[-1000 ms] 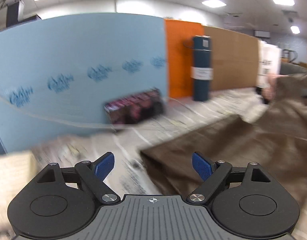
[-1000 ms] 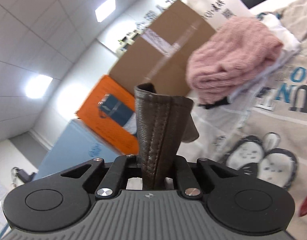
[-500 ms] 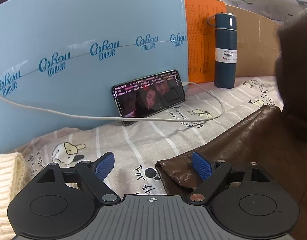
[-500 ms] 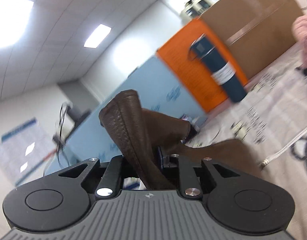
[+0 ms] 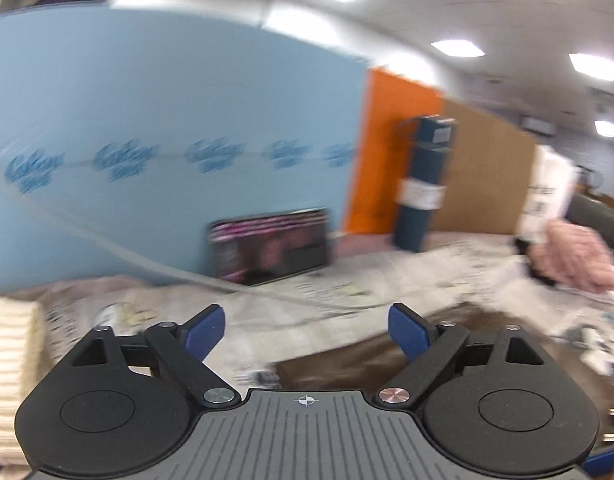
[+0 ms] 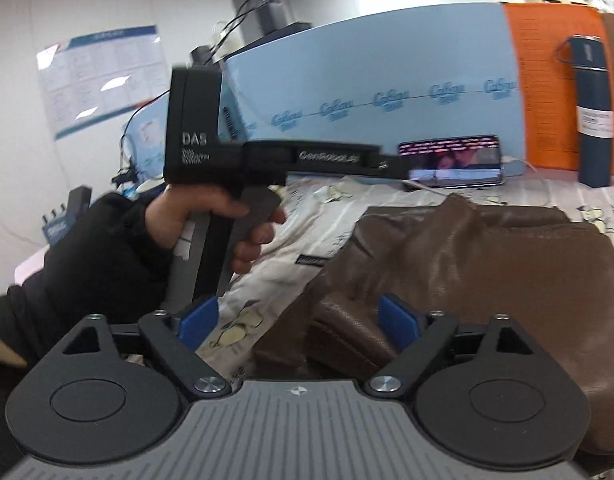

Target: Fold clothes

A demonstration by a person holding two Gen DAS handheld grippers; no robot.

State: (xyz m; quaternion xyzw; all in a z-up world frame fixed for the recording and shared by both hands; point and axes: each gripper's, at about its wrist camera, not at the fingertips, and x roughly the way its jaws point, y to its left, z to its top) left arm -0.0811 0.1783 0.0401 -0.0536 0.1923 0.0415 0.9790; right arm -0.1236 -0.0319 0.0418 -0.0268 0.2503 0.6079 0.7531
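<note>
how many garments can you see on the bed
3: a brown leather garment in the middle, a pink knit at the far right by a white bag, a cream knit at the left edge. More may lie out of view.

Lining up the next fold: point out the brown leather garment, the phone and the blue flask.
brown leather garment (image 6: 507,264): right wrist view, upper folded panel.
phone (image 6: 453,160): right wrist view, lit screen.
blue flask (image 6: 593,120): right wrist view, body.

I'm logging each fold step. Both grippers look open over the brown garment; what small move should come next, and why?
Probably close the right hand-held gripper on the thick folded edge of the brown leather-like garment. Its jaws stand open with that edge between them, while the left hand-held gripper is open, holds nothing, and its view is blurred.
</note>
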